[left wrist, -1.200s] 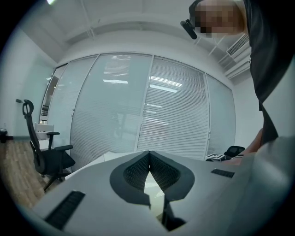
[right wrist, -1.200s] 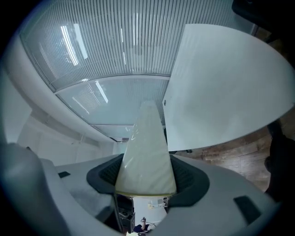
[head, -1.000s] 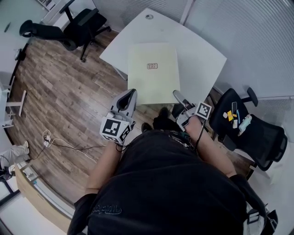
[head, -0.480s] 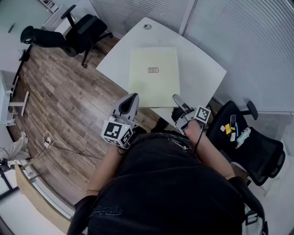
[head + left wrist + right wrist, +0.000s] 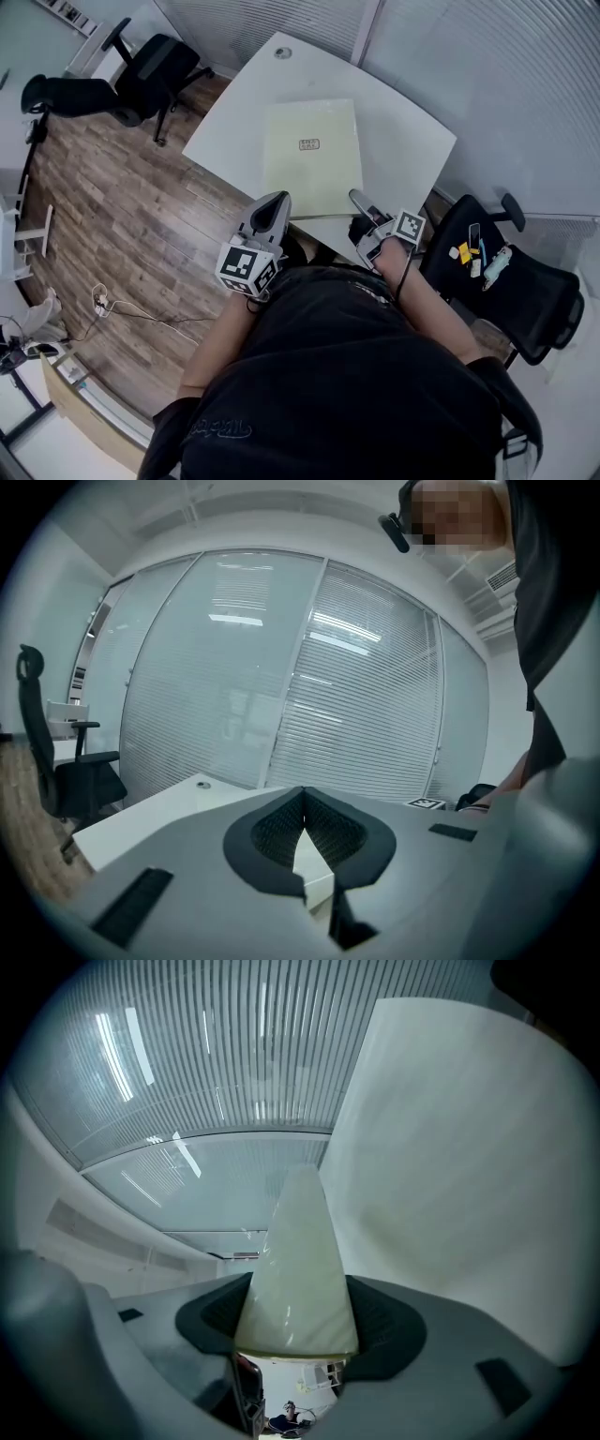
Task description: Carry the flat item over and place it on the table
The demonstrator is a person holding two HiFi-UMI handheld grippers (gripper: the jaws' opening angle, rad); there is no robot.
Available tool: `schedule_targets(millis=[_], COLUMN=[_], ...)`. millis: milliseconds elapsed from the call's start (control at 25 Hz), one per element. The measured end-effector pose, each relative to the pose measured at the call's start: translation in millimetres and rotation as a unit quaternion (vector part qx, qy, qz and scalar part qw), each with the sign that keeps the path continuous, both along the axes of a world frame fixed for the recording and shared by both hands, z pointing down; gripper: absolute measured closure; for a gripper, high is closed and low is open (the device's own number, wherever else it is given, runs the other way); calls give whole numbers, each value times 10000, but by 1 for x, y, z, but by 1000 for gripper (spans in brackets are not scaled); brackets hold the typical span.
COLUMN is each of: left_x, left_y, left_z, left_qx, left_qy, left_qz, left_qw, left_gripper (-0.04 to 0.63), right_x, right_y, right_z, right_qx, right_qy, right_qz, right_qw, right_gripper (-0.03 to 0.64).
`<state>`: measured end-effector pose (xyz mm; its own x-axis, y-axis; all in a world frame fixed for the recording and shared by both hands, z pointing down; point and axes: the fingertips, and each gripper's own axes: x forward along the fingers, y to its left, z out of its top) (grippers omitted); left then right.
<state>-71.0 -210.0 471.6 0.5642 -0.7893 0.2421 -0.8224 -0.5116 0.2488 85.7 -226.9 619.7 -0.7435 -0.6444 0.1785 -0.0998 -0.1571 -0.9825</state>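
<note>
The flat item [image 5: 314,173] is a pale yellow board with a small red label. It lies level over the white table [image 5: 408,131]. My right gripper [image 5: 357,200] is shut on its near right corner. In the right gripper view the board [image 5: 300,1260] runs edge-up between the pads of that gripper [image 5: 298,1324]. My left gripper [image 5: 278,201] hovers at the board's near left corner, its jaws shut tip to tip. In the left gripper view that gripper [image 5: 302,792] holds nothing, and a pale corner shows through the gap below its tips.
A black office chair [image 5: 525,281] with small items on its seat [image 5: 473,248] stands right of me. Two more chairs [image 5: 141,66] stand far left on the wooden floor [image 5: 112,206]. A cable [image 5: 131,305] lies on the floor. Blinds cover the glass wall [image 5: 469,56] behind the table.
Both grippers and the board have moved forward together. More of the board now lies over the table, and less of it overhangs the near edge.
</note>
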Motion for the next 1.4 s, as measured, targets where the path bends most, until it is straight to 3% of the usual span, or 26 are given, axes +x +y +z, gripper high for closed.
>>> schedule_targets(millis=[760,1120,1400], left_x=[-10,-31,-37], left_y=[-82,-114,-126], left_z=[19,25,38], left_qx=[-367,-517,-710], left_qy=[-11,-94,-101], left_qz=[798,1006,1224], left_qw=[9961,9935,9899], left_gripper=[580,580,580], right_x=[-1,-13,-7], right_y=[-46,-66,-73], right_z=[44,60,82], right_qx=[-515,-559,-353], right_qy=[238,130,452], right_qz=[681,1002,1276], right_qw=[9961,9933,9902], right_gripper=[325,325,325])
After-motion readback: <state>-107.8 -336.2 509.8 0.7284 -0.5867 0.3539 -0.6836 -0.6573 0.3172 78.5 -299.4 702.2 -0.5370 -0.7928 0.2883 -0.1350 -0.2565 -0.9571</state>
